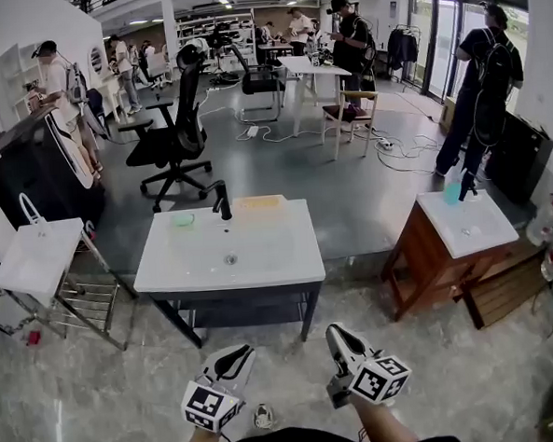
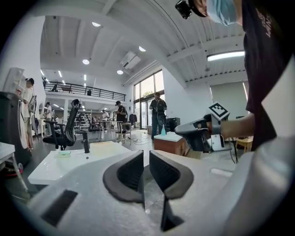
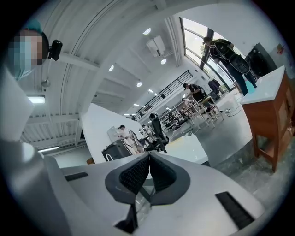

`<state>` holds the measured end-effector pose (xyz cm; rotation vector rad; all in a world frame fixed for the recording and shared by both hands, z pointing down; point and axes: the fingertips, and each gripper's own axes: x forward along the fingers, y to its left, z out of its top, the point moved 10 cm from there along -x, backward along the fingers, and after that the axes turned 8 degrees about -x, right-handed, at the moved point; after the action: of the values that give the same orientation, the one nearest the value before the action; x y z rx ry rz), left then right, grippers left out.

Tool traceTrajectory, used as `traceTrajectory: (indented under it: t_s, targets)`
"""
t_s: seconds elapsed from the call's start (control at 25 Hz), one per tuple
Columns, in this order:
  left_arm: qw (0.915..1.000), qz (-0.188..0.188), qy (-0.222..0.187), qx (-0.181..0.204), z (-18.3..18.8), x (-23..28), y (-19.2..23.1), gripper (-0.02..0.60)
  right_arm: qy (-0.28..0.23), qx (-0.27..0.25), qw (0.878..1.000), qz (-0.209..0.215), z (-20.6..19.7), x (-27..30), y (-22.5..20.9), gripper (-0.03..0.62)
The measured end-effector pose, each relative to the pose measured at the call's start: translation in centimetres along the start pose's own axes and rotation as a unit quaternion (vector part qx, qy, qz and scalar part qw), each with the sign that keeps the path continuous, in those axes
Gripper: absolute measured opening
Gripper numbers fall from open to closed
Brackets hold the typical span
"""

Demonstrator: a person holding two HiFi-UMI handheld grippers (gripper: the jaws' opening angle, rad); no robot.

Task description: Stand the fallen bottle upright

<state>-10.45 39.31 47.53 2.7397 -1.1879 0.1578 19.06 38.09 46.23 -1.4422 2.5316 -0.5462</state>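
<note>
Both grippers hang low in front of me, short of a white sink table (image 1: 288,261). My left gripper (image 1: 236,351) (image 2: 146,156) is shut with nothing between its fingers. Beside it, my right gripper (image 1: 337,332) (image 3: 149,157) is also shut and empty, and it shows in the left gripper view as well (image 2: 199,134). A small green object (image 1: 184,219) (image 2: 63,153) lies flat on the table's far left, near a black faucet (image 1: 221,200); I cannot tell whether it is a bottle. A teal bottle (image 1: 453,192) (image 2: 163,130) stands on a second sink top at the right.
The second sink sits on a wooden cabinet (image 1: 428,257) to the right. A metal rack (image 1: 90,306) and a white stand (image 1: 37,253) are at the left. Behind the table stands a black office chair (image 1: 173,128), with several people farther back. A yellow pad (image 1: 259,202) lies at the table's far edge.
</note>
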Motion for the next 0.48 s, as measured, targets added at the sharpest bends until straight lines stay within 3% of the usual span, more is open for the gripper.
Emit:
traceTrajectory:
  t_s: [0.12,0.24,0.48]
  targets:
    - [1.0,-0.009,0.001,0.0,0.2,0.2,2.5,0.061,-0.004,0.022,1.0,-0.015,-0.5,1.9,0.2,0.032]
    - [0.9998,-0.021,0.005,-0.003,0.4,0.4,5.1,0.206,-0.009,0.037,0.999,-0.036,-1.1,3.7,0.4,0.098]
    - [0.9993,-0.034,0.013,-0.003,0.7,0.5,10.5,0.247,-0.033,0.069,0.994,-0.073,-2.1,7.6,1.4,0.178]
